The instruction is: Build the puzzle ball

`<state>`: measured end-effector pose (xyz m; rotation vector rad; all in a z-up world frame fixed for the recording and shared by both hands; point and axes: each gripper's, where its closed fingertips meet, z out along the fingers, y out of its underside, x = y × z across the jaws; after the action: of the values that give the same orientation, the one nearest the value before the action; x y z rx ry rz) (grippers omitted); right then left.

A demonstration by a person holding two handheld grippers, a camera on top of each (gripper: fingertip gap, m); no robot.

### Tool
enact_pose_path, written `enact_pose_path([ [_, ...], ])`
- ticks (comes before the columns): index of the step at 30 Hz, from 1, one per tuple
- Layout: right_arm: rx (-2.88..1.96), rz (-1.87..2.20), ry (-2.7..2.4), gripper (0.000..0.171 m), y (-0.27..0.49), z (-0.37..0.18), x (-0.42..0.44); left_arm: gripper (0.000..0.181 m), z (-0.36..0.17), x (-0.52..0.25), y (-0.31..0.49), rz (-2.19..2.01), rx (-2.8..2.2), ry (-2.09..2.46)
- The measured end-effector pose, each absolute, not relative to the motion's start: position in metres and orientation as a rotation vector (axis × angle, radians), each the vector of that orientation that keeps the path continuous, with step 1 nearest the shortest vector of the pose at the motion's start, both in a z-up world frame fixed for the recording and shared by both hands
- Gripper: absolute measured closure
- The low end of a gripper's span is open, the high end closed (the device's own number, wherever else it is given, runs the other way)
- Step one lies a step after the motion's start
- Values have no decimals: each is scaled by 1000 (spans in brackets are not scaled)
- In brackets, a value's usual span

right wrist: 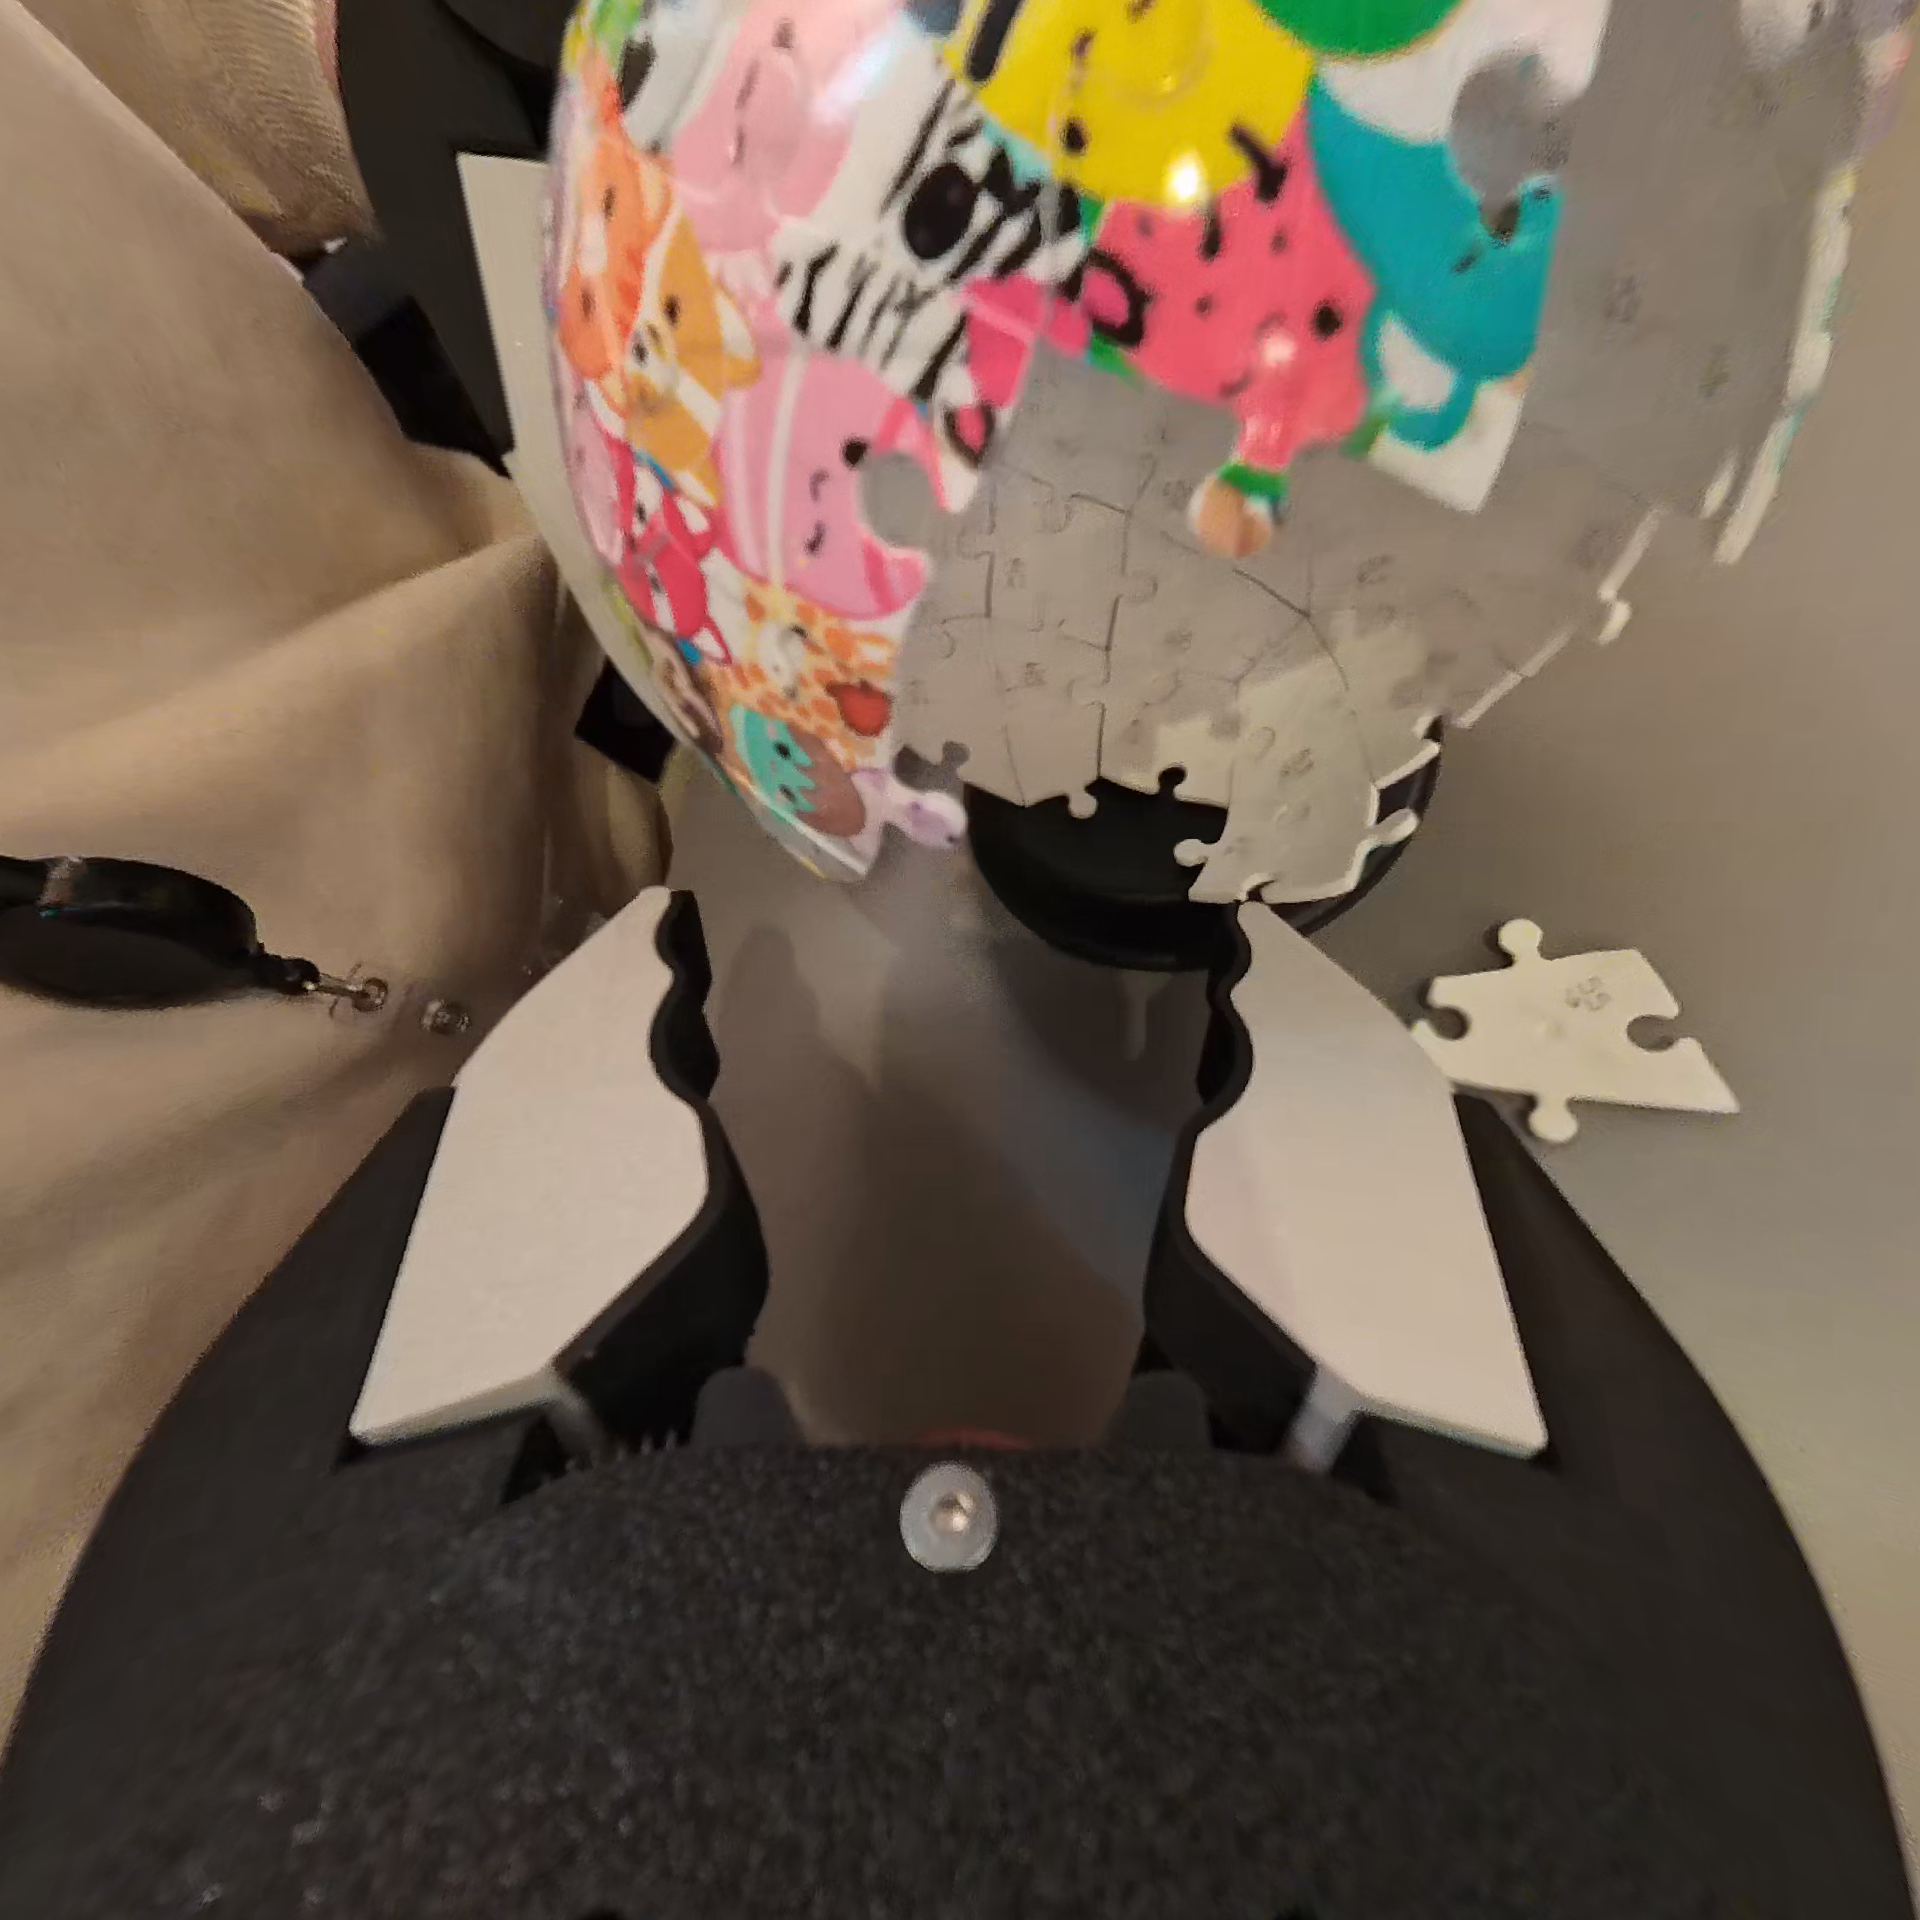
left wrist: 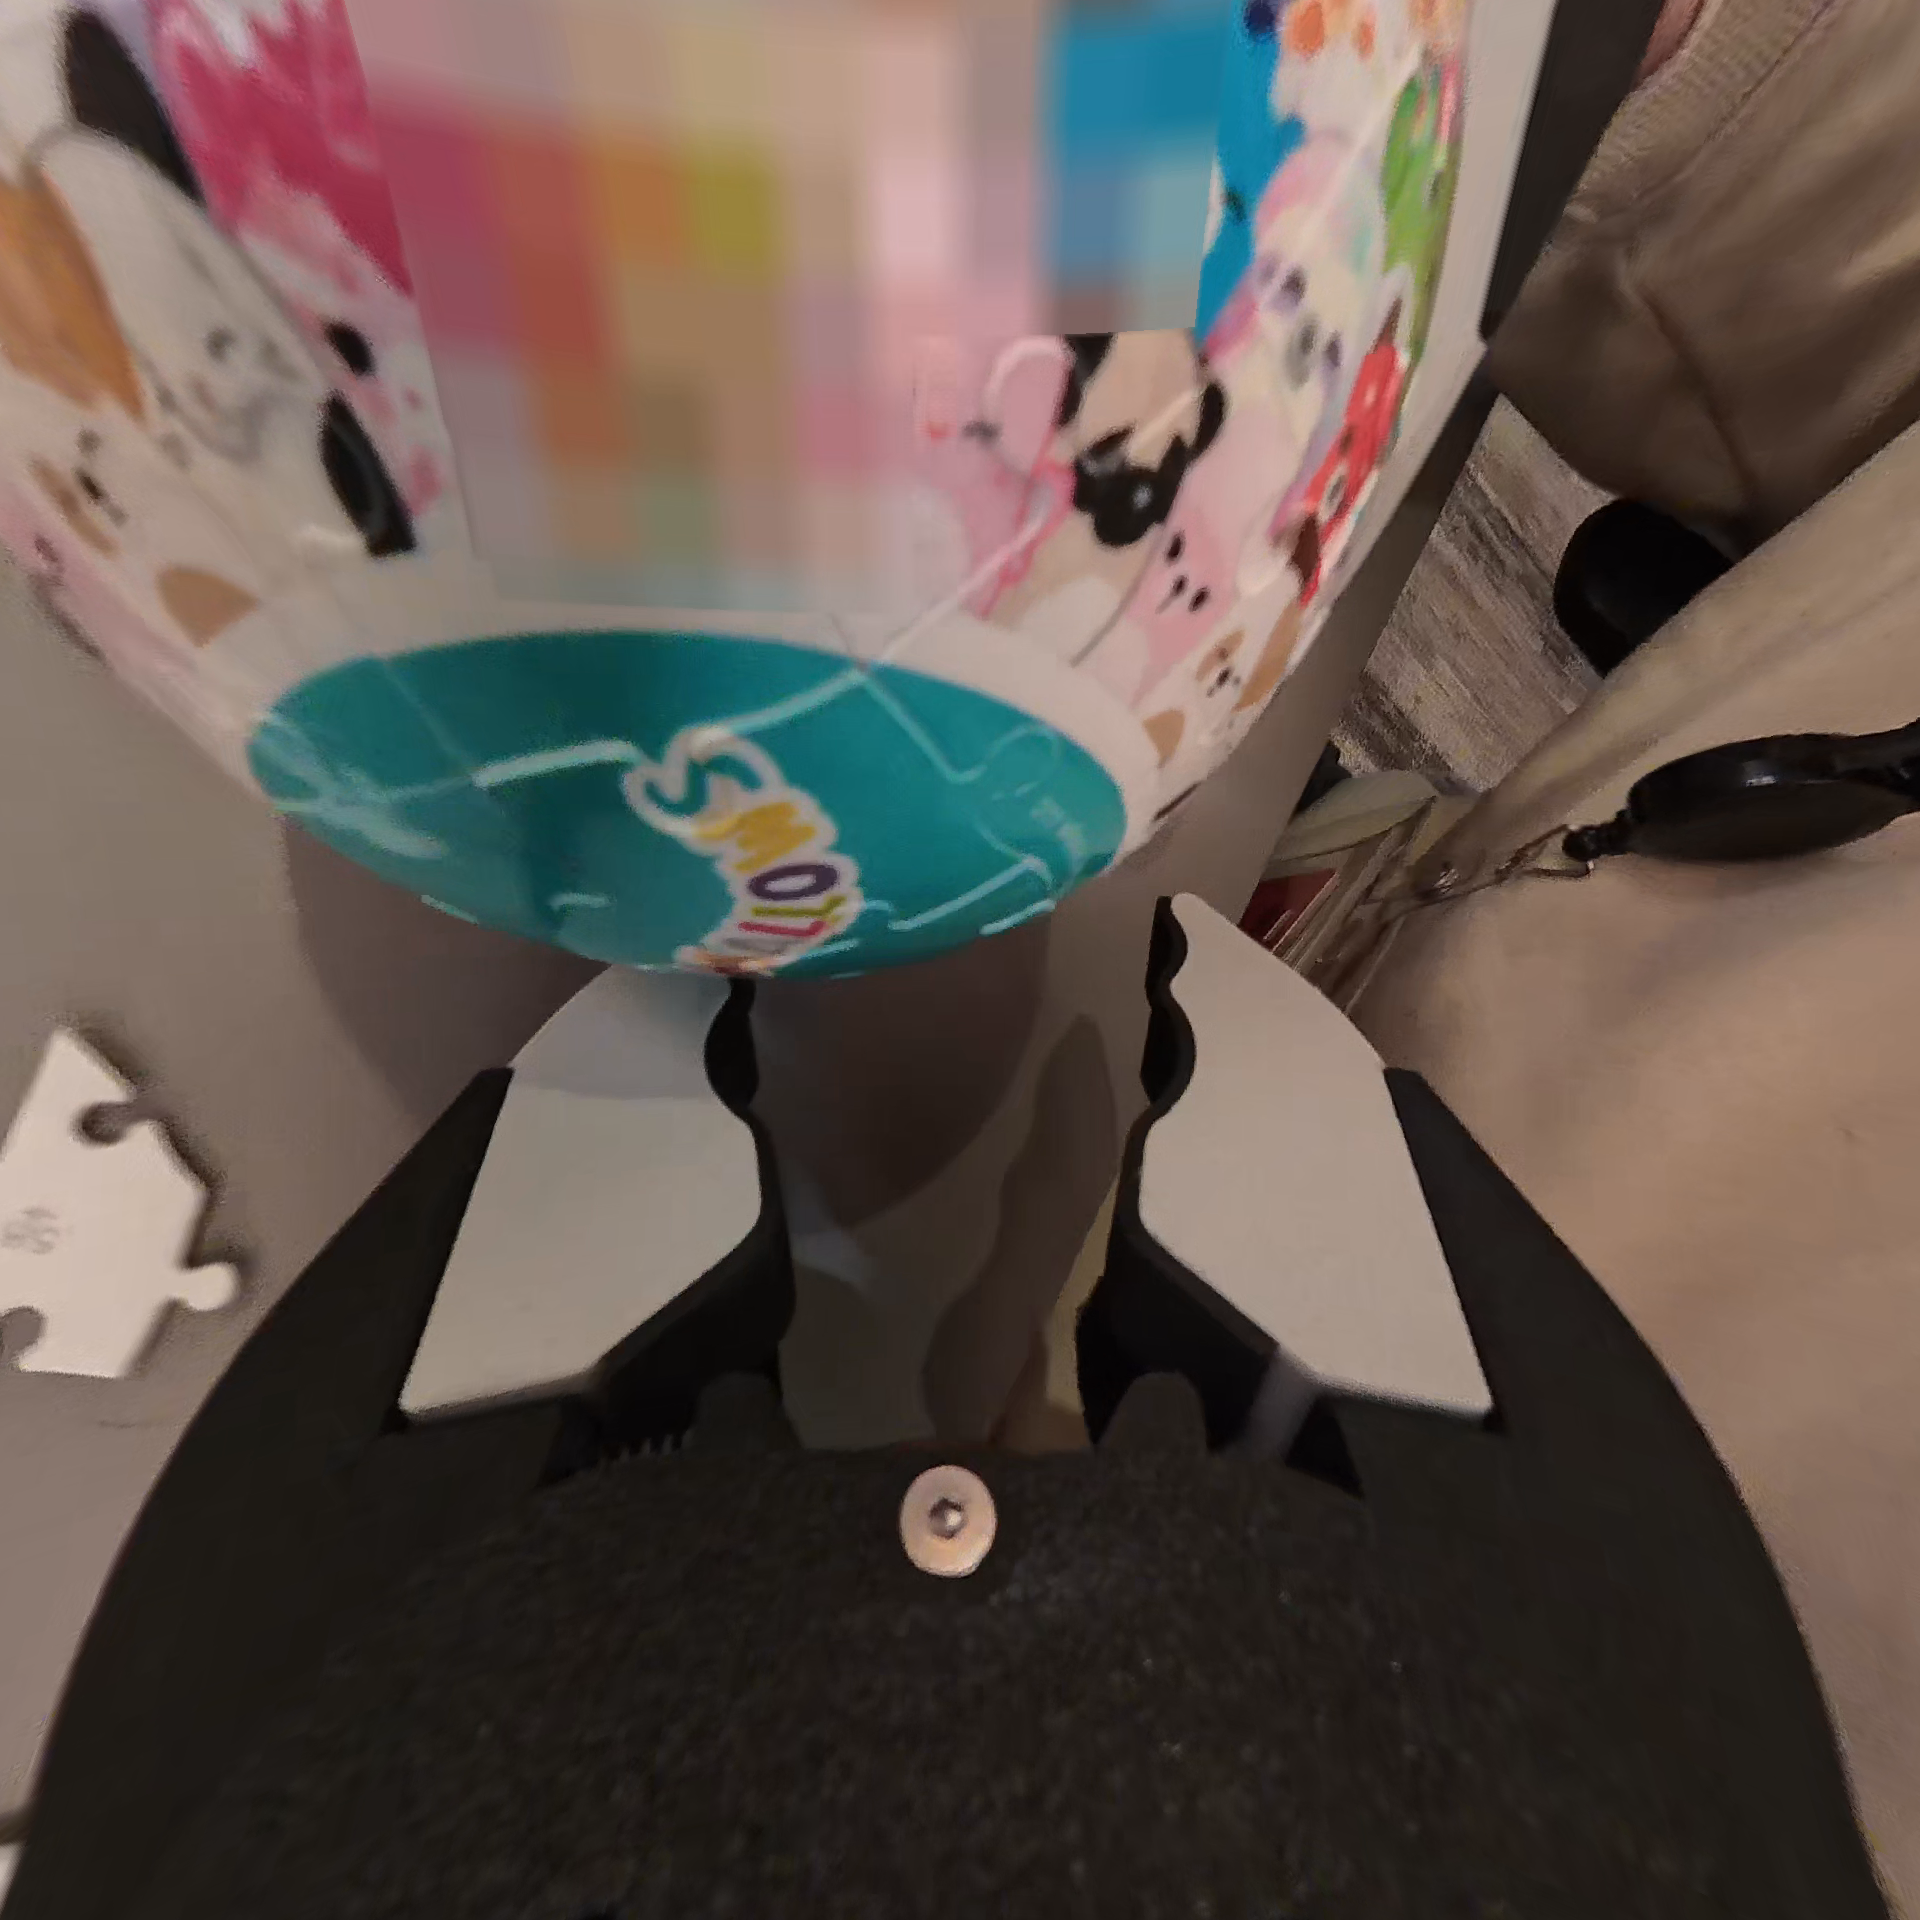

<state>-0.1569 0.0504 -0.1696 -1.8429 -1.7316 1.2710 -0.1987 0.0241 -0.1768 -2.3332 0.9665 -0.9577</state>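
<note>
1. Risk, left side: the left gripper [left wrist: 951, 940] has its white, black-edged fingers spread apart with nothing between them. Its left fingertip sits right under the teal cap of the glossy, cartoon-printed plastic puzzle ball [left wrist: 686, 800]; I cannot tell whether they touch. A nudge there could, I judge, roll the unfinished shell or pop a joint.
2. Risk, middle: in the right wrist view the puzzle ball [right wrist: 1039, 416] is a partial shell with a jagged gap showing the grey backs of its pieces. It sits on a round black stand [right wrist: 1091, 883]. Squeezing near that open edge would likely spring pieces loose.
3. Risk, right side: the right gripper [right wrist: 951, 940] is also wide open and empty. The loose pale-grey jigsaw piece [right wrist: 1569, 1023] lies flat on the grey tabletop [right wrist: 1714, 727], so pinching it may push it away.
4. Position: the ball is just beyond both sets of fingertips, above them. The loose piece [left wrist: 99, 1205] lies to the near left of the left gripper and just to the right of the right gripper's right finger.
</note>
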Motion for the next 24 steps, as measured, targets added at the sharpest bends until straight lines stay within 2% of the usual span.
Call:
enact_pose_path([
  [11,-1979,1235,-1437,80,49,-167,-167,103,-178,-216,57,-988,-2292,1243],
  [24,-2059,1199,-1330,81,42,-166,-172,96,-179,-238,82,-958,-2237,1443],
])
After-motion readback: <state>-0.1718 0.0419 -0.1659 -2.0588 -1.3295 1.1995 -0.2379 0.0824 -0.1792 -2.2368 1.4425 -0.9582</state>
